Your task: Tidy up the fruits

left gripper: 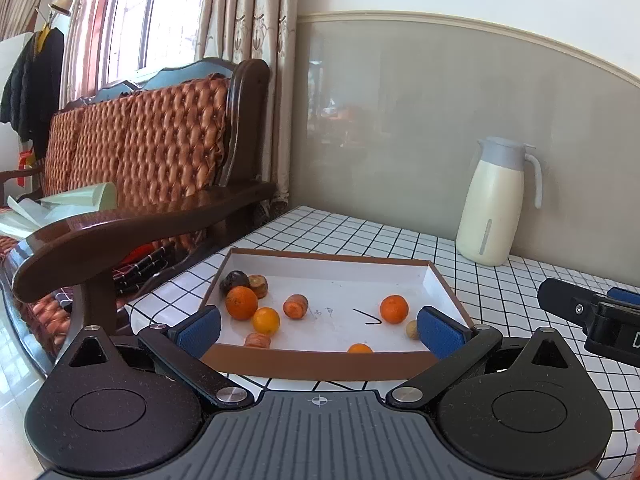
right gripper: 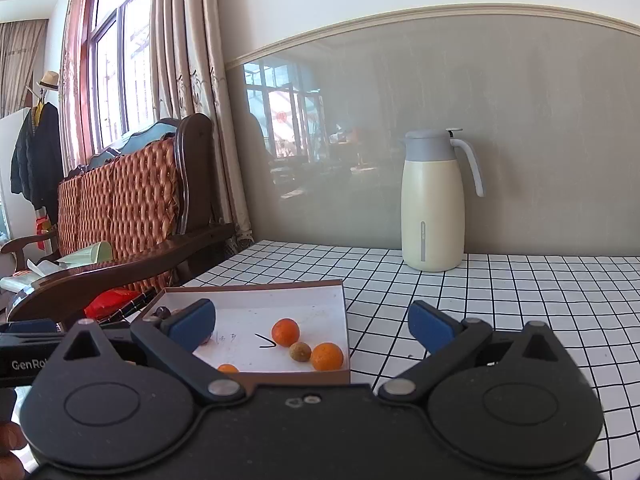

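Observation:
A shallow brown-edged box (left gripper: pixel 320 364) with a white floor lies on the checked table. It holds several oranges (left gripper: pixel 241 303), cut carrot pieces (left gripper: pixel 296 306), a dark fruit (left gripper: pixel 234 280) and a small tan fruit (left gripper: pixel 412 329). My left gripper (left gripper: pixel 318 330) is open and empty, its blue pads over the box's near edge. My right gripper (right gripper: pixel 312 326) is open and empty, just right of the box (right gripper: pixel 344 312); oranges (right gripper: pixel 285 332) and the tan fruit (right gripper: pixel 300 351) show in the box's right corner. The right gripper also shows in the left wrist view (left gripper: pixel 596 316).
A cream jug (left gripper: pixel 494 204) with a grey lid stands at the back of the table (left gripper: pixel 520 300) by the wall; it also shows in the right wrist view (right gripper: pixel 434 200). A wooden sofa with orange cushions (left gripper: pixel 140 152) stands close to the table's left edge.

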Available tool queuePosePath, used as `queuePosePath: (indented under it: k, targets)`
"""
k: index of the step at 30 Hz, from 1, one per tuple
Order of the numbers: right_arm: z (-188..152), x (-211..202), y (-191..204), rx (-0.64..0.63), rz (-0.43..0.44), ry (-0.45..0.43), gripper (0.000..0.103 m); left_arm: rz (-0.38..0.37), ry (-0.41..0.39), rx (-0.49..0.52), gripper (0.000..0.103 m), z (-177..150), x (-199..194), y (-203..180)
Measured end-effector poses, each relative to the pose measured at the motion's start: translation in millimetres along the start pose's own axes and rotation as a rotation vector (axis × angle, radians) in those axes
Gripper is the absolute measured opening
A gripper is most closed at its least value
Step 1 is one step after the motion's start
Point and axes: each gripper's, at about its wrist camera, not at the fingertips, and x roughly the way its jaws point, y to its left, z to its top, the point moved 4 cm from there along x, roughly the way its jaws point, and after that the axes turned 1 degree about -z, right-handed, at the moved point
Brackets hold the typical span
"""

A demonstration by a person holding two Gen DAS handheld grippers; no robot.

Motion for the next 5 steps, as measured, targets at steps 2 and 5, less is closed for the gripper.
queuePosePath:
  k: [2,5]
  targets:
    - [0.3,0.6,0.7,0.003,0.002,0.001,0.097,-0.011,-0.014,-0.014,0.103,-1.4,0.2,0.8]
    - [0.0,1.4,2.1,-0.002,0.006,0.001,0.097,-0.018,-0.025,-0.018,0.103,-1.7,1.1,0.5]
